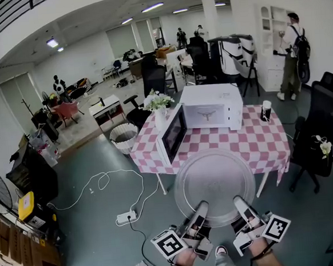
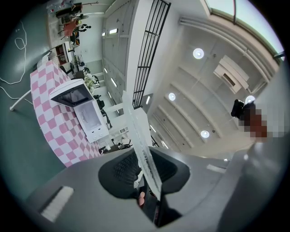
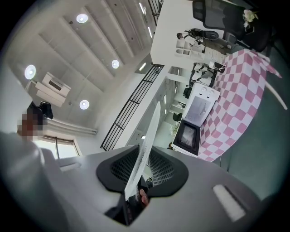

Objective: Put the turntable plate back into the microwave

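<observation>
Head view: big open workroom with a grey-green floor (image 1: 88,158), strip lights overhead, desks and chairs further back. Near centre stands a table under a pink-and-white checked cloth (image 1: 259,142). On it is a white box microwave oven (image 1: 213,106), its dark-windowed door (image 1: 172,133) swung wide to the left. A white vase of pale flowers (image 1: 158,104) sits just beside the door, and a small black container with a white top (image 1: 266,110) near the right edge. A black office chair (image 1: 321,126) is right of the table. A white cable and power strip (image 1: 126,217) lie on the floor at left. A person (image 1: 292,53) stands at a white cabinet, far right. The round clear glass turntable plate (image 1: 215,189) is held roughly level in the air on the near side of the table, outside the microwave. The left gripper (image 1: 199,211) and right gripper (image 1: 241,205) each bite its near rim, side by side. Left gripper view: the plate shows edge-on, a thin ridged strip rising between the dark ribbed pads. The jaws are drawn close onto the glass, with nothing else in them. Microwave and checked cloth are at upper left, ceiling lamps at right. Right gripper view: much the same, mirrored. The jaws are nearly together, pinched on the plate's rim, with the open-doored microwave and cloth at right and lamps at left.
</observation>
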